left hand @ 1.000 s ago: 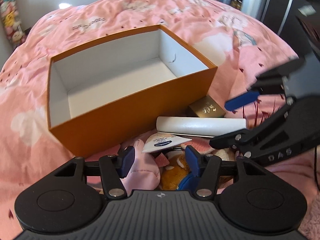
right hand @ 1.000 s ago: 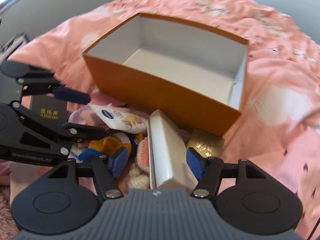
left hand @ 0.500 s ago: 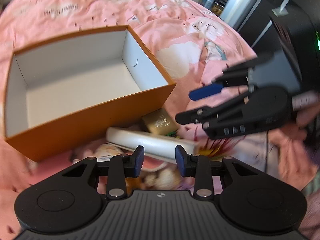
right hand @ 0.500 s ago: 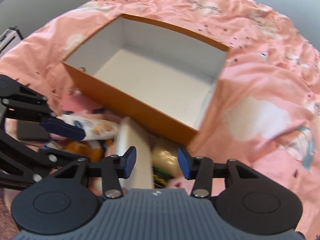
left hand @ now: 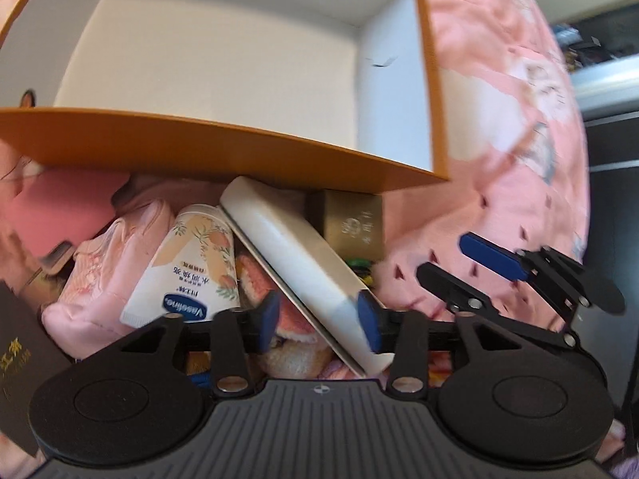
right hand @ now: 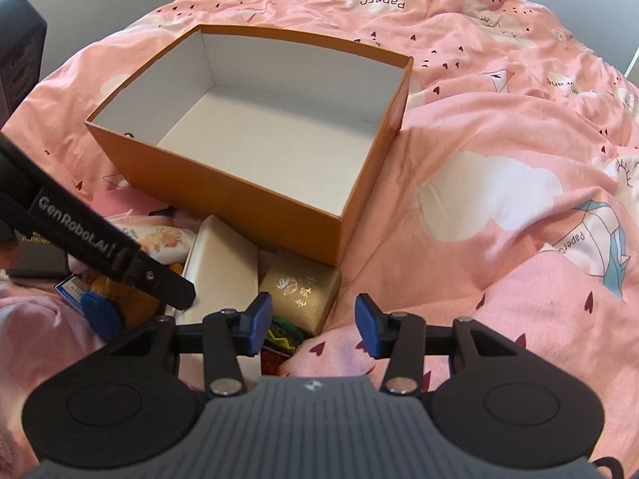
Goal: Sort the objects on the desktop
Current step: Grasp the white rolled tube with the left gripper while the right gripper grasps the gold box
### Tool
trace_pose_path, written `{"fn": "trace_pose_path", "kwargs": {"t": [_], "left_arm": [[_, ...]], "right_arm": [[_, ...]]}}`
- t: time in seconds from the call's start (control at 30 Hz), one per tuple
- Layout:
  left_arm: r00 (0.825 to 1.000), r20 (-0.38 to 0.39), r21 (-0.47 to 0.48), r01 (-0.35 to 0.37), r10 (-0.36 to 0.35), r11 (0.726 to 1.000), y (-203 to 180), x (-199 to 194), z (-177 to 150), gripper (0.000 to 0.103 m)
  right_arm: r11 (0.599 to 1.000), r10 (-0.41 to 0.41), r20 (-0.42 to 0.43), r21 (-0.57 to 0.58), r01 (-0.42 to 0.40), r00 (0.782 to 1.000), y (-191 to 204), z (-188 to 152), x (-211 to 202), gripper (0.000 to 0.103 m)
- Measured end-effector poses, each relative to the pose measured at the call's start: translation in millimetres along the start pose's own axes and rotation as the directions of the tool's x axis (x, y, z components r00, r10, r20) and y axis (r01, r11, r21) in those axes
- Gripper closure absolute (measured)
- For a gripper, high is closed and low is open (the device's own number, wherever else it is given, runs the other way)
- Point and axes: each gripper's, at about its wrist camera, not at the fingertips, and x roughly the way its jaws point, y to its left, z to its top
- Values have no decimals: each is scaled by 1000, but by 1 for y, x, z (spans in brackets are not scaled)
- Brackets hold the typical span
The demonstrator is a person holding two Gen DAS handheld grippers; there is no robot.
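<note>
In the left wrist view, the left gripper (left hand: pixel 317 321) fills the bottom of the frame, and its jaws have just been opening. The near end of a long white case (left hand: pixel 295 257) lies between the blue pads; the right pad sits at the case's edge, the left pad stands clear of it, so nothing is clamped. Left of the case lies a Vaseline tube (left hand: pixel 191 267), with pink fabric (left hand: pixel 100 279) beside it. A gold box (left hand: pixel 353 223) sits just past the case, against the outer wall of the orange box (left hand: pixel 223 151), which spans the upper frame with its white inside bare.

In the right wrist view, the right gripper (right hand: pixel 313 325) holds its jaws apart over the pink bedspread (right hand: pixel 499 207), gripping nothing. The gold box (right hand: pixel 303 291) lies just above its left pad, and the white case (right hand: pixel 219 267) lies left of that. The orange box (right hand: pixel 255 195) stands beyond both, in the upper middle of the frame.
</note>
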Motion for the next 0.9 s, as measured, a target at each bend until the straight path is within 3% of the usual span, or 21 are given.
{"fn": "trace_pose_path", "kwargs": {"t": [0.2,0.4,0.5,0.57,0.9], "left_arm": [[998,-37,-89,-44,41,995,-6,15,3,43],[999,-44,-171,-25,18,985,-2,27,6,43],[1000,-31,-218,-9,3,976,2,29,7,46],[1000,-16,-233,-11,7,973,3,31,8,51],[1000,16,-213,-18,21,977,1,37,8,52]], "right_arm": [[992,83,-10,97,-82,996,-18,3,20,53],[994,50,-12,100,-48,999,-23,1,31,52],[996,34,-9,81,-33,999,-23,-4,29,47],[997,26,-10,77,-26,1000,-25,-8,27,46],[993,68,-19,101,-65,998,-28,-11,31,46]]}}
